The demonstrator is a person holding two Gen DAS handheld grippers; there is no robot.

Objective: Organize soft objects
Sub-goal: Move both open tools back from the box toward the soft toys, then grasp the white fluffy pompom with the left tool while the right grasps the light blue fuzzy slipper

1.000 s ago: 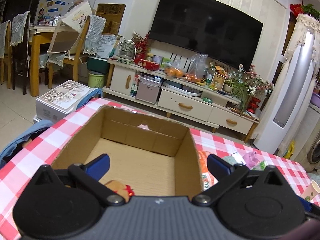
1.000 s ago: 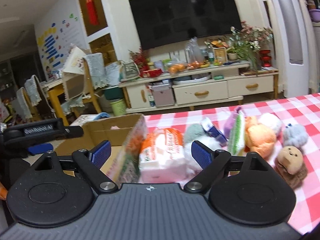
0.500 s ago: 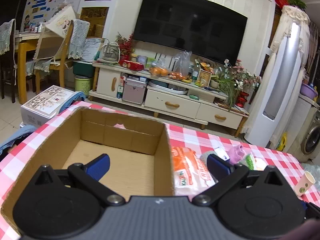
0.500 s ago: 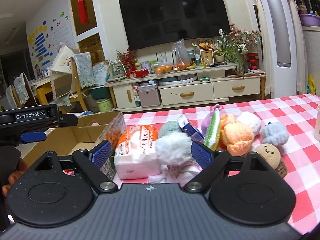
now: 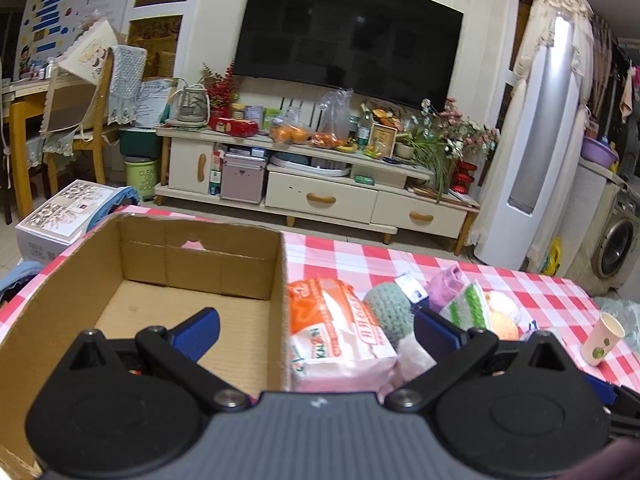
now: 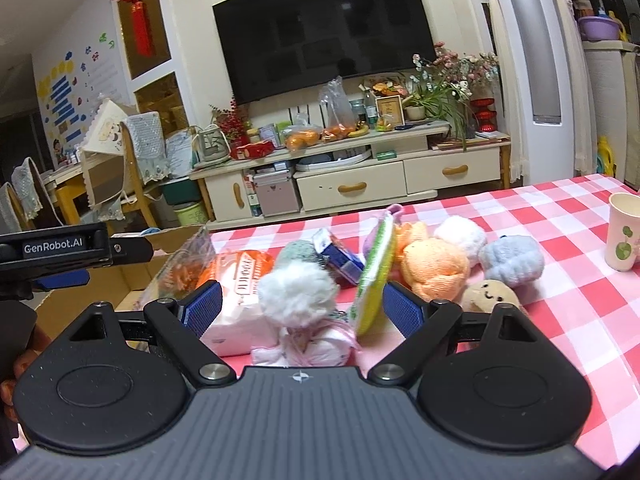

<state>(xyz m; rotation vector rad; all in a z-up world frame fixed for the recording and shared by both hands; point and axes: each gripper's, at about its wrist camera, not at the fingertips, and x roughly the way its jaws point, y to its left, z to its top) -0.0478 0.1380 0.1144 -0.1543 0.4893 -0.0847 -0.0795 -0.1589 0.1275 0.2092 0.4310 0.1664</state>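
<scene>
An open cardboard box (image 5: 168,268) stands on the checked tablecloth (image 5: 552,296) at the left. Beside its right wall lies an orange and white tissue pack (image 5: 336,332), then a grey-green knitted ball (image 5: 388,312), a purple cloth (image 5: 448,288) and a green packet (image 5: 468,308). My left gripper (image 5: 316,330) is open, straddling the box wall and the tissue pack. My right gripper (image 6: 302,306) is open around a white fluffy ball (image 6: 296,292) on a pink bundle (image 6: 308,348). An orange plush (image 6: 434,268), a white ball (image 6: 460,234), a pale blue plush (image 6: 512,260) and a brown smiling plush (image 6: 490,292) lie to the right.
A paper cup (image 6: 624,232) stands at the table's right edge. Beyond the table are a TV cabinet (image 5: 320,196), a tall white air conditioner (image 5: 536,148) and a chair (image 5: 76,120). The left gripper's body (image 6: 56,248) shows at the left of the right wrist view.
My left gripper has swung right, from over the box to the box wall and tissue pack. My right gripper has moved right and closer to the white fluffy ball. Both stay open.
</scene>
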